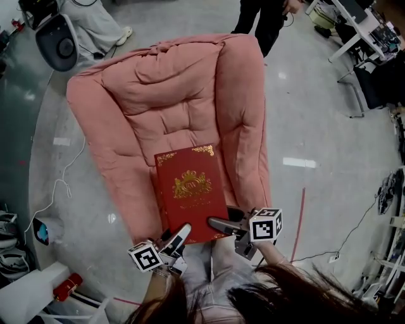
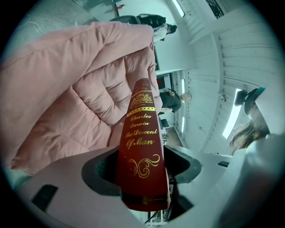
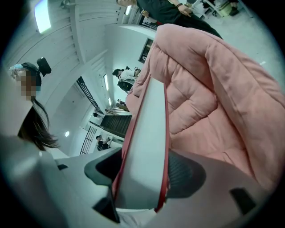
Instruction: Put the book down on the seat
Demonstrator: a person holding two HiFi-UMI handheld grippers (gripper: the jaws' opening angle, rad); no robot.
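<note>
A red hardback book with gold ornament is held flat over the front of the pink padded armchair's seat. My left gripper is shut on the book's near left corner; the left gripper view shows the gold-lettered spine standing between the jaws. My right gripper is shut on the near right corner; the right gripper view shows the pale page edge wedged between its dark pads. The book's far end points at the chair back. I cannot tell whether it touches the cushion.
The armchair's thick right arm and left arm flank the seat. A person's legs stand behind the chair. A white round device sits at the far left, desks and cables at the right edge.
</note>
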